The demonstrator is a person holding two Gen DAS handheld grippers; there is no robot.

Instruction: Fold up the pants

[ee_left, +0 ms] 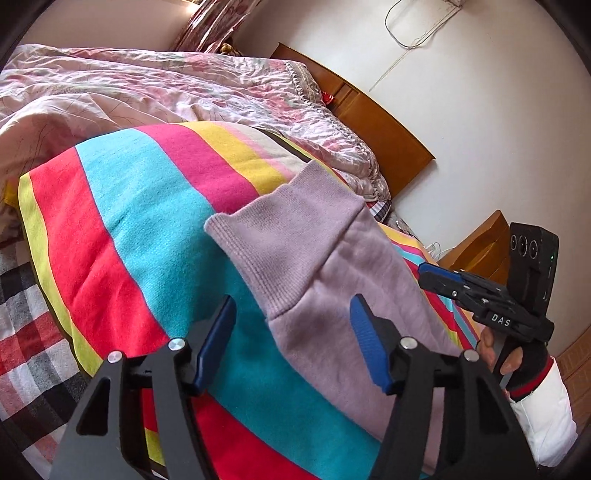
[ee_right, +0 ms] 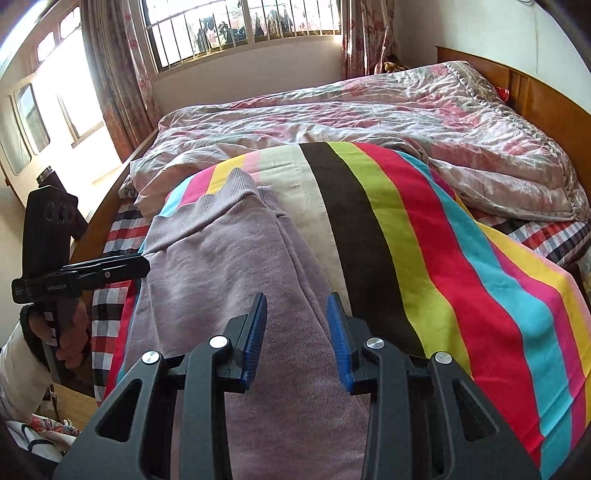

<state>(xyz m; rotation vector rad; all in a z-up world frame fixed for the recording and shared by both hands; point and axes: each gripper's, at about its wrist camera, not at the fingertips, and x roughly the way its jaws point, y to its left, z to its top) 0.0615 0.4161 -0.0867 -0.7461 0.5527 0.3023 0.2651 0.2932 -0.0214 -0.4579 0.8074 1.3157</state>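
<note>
Home bedroom. I work over bed (ee_right: 110,221) with wooden headboard (ee_right: 546,107) at far right, rumpled pink floral quilt (ee_right: 369,110), striped blanket (ee_right: 461,240) over plaid sheet (ee_right: 554,236). Barred window (ee_right: 240,26) with floral curtains (ee_right: 365,33) on far wall. Wooden nightstand (ee_left: 480,240) beside bed, loose cables (ee_left: 413,33) on white wall.

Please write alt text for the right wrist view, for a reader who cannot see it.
Open right tool hovers above lilac pants lying on a striped blanket on a bed. The left tool, hand-held, is at the left edge; a pink quilt and barred window lie beyond.
</note>
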